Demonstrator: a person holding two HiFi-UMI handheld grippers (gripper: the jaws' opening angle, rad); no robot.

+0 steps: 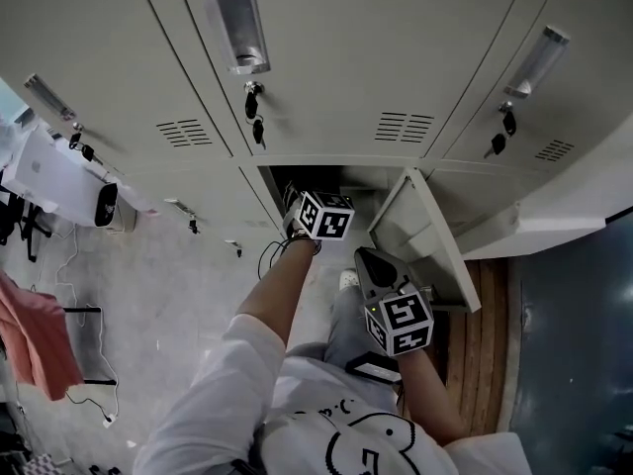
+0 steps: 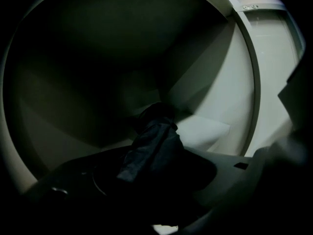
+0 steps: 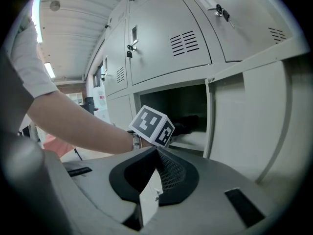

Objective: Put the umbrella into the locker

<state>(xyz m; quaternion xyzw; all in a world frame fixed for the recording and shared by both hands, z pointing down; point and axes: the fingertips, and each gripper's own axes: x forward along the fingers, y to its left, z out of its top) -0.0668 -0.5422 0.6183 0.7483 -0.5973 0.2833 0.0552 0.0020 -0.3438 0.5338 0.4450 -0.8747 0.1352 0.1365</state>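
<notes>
The umbrella [image 2: 152, 143] is a dark folded bundle of cloth. It sticks out from between the jaws of my left gripper [image 2: 149, 166], which is shut on it, and points into the dim inside of the open locker [image 1: 309, 180]. In the head view only that gripper's marker cube [image 1: 324, 216] shows at the locker's mouth, its jaws hidden inside. My right gripper [image 1: 374, 259] hangs outside, just in front of the swung-open door [image 1: 427, 237], shut with nothing in it. In the right gripper view its jaws [image 3: 156, 151] meet at a point below the left cube [image 3: 152, 125].
Keys hang from the locks of the closed upper lockers [image 1: 254, 103] [image 1: 503, 127]. A white box [image 1: 57, 180] stands at the left with a pink cloth [image 1: 36, 336] below it. A pale ledge [image 1: 554, 221] and wooden boards [image 1: 491, 325] lie to the right of the door.
</notes>
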